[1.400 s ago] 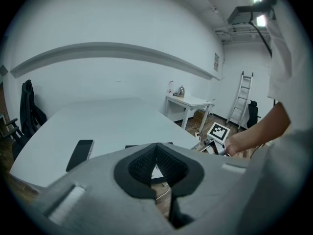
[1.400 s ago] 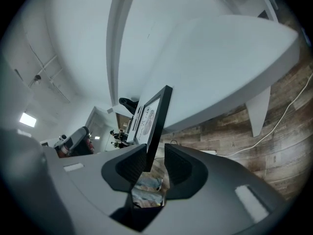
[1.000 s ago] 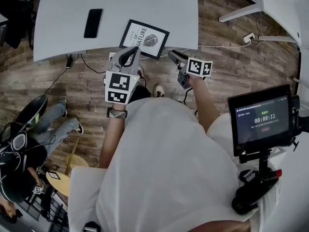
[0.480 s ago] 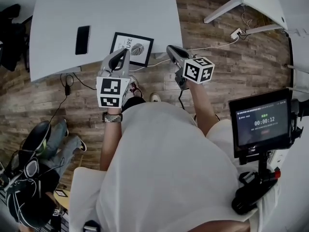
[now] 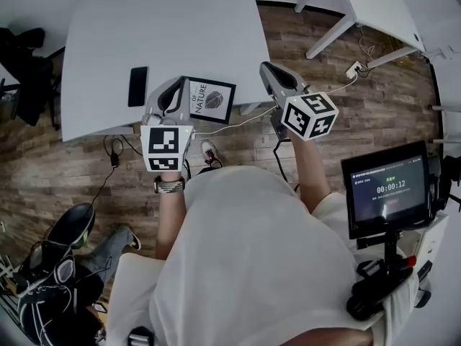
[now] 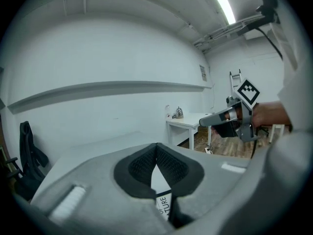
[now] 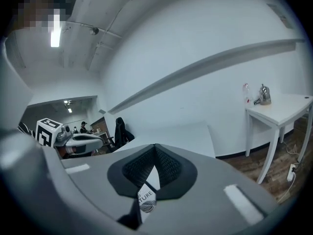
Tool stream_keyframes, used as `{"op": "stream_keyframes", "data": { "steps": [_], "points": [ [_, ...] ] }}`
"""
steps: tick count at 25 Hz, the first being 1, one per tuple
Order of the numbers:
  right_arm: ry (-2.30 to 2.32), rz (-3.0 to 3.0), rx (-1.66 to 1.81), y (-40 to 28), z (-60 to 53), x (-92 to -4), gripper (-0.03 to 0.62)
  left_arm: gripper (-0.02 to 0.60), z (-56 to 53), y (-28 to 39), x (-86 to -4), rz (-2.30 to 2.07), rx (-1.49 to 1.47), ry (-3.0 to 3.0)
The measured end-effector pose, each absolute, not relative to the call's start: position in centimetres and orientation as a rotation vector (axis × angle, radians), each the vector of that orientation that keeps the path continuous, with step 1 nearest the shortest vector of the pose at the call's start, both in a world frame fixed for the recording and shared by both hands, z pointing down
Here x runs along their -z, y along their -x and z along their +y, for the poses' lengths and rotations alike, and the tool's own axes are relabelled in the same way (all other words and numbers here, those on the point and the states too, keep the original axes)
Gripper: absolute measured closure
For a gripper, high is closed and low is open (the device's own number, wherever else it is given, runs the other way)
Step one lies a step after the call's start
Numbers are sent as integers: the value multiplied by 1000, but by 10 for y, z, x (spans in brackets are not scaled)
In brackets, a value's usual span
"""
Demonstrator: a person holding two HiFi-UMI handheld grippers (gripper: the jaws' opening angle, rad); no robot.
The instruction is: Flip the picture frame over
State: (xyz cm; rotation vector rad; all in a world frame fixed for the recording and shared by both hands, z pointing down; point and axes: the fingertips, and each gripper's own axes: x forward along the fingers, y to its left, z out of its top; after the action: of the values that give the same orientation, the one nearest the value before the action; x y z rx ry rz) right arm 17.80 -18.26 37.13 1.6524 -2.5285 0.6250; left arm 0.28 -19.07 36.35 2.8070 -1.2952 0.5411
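At the far left of the white table (image 5: pixel 158 27) a dark phone (image 5: pixel 137 86) lies flat, well clear of the work. Just right of it the left tongs (image 5: pixel 171 89) hang over the table's near edge. Their own view shows the left tongs (image 6: pixel 156 148) pressed together at the tips with nothing between them.

The picture frame (image 5: pixel 210 101) lies flat, print side up, close to the table's near edge. It sits just right of the left tongs and is untouched. A strip of its lettering shows below the closed tips in the left gripper view (image 6: pixel 164 204) and the right gripper view (image 7: pixel 145 199).

Further right, the right tongs (image 5: pixel 268 69) hover beside the table's corner, apart from the frame, and are likewise pressed shut and empty (image 7: pixel 155 151). A screen (image 5: pixel 389 189) stands on a mount at the far right.

The flip has not yet begun, and this looks like the approach. To do it well, I judge that at least one pair of tongs must spread before coming down. It should pinch the frame's thin border at the near edge or a side edge, where the rim is easiest to reach. The other pair can steady the opposite side so the frame pivots rather than slides towards the table's edge. A flat, stiff frame should turn cleanly if lifted by one edge and lowered gently onto its face.
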Motion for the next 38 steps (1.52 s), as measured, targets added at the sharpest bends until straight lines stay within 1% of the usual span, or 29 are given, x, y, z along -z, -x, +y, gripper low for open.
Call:
{"op": "stream_keyframes", "data": {
  "steps": [10, 16, 22, 38],
  "points": [
    [-1629, -2608, -285, -162, -205, -273, 592, 577, -210, -10, -291, -1351, -460, -2970],
    [-1627, -2630, -175, -156, -207, -232, 592, 577, -218, -18, -255, -1340, -402, -3048],
    [-1615, -2646, -70, -119, -183, -202, 592, 577, -190, 14, -223, -1342, -352, -3112],
    [-1588, -2656, -98, -114, -172, -215, 592, 577, -182, 10, -235, -1342, -376, -3092]
  ]
}}
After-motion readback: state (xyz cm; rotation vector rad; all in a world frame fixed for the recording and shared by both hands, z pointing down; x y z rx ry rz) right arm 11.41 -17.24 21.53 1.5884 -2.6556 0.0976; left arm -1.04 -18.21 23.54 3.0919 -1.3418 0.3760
